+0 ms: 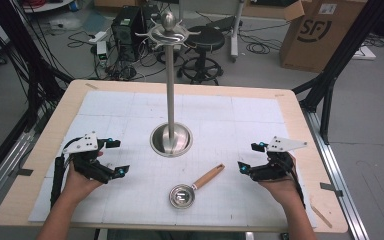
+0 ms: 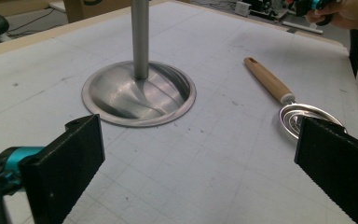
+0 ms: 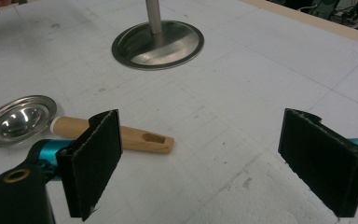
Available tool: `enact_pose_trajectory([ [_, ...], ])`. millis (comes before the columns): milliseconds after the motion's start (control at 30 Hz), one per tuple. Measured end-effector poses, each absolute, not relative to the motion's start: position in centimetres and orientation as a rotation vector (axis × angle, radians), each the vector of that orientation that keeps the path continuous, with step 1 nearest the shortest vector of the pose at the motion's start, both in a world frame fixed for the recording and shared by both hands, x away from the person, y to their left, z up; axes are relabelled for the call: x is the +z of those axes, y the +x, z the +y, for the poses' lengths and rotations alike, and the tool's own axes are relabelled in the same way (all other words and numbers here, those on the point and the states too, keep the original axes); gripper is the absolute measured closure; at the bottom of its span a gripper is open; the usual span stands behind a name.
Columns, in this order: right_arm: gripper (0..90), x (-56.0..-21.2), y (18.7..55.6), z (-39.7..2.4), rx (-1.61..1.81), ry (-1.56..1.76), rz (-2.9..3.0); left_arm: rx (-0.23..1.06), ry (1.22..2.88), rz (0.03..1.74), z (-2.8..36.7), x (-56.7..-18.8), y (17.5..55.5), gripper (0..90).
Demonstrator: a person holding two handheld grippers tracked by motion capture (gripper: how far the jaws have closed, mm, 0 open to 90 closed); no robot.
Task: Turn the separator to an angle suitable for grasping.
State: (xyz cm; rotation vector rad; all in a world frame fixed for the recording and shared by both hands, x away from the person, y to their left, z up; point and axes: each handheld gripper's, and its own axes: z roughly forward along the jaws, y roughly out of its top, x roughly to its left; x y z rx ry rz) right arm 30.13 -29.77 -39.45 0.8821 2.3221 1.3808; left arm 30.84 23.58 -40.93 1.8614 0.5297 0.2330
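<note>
A small metal ladle with a wooden handle (image 1: 195,185) lies flat on the white mat, bowl toward the front edge. Behind it stands a tall metal stand (image 1: 170,90) with hooks at its top and a round base (image 1: 170,139). My left gripper (image 1: 116,157) rests low at the mat's left, jaws wide apart with nothing between them. My right gripper (image 1: 248,157) sits at the right, open and empty too. The left gripper view shows the ladle (image 2: 284,100) beyond the right jaw and the base (image 2: 139,93) ahead. In the right gripper view the ladle (image 3: 74,126) lies partly behind the left jaw.
The white gridded mat (image 1: 130,110) covers a wooden table (image 1: 40,150). Behind the table are a black stool (image 1: 203,50), a computer case (image 1: 127,30), cables on the floor and a cardboard box (image 1: 320,30). Black frame posts stand at both sides.
</note>
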Motion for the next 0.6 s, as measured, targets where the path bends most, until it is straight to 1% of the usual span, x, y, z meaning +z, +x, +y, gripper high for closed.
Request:
enact_pose_trajectory([
  [267, 12.3, -39.7, 30.2, -29.8, 1.368, 0.885, 2.330, 0.220, 1.885, 0.530, 23.3, -41.2, 30.9, 2.1],
  [600, 13.8, -39.6, 30.0, -28.3, 1.355, 0.835, 2.365, 0.223, 1.886, 0.530, 23.5, -41.2, 30.9, 2.1],
])
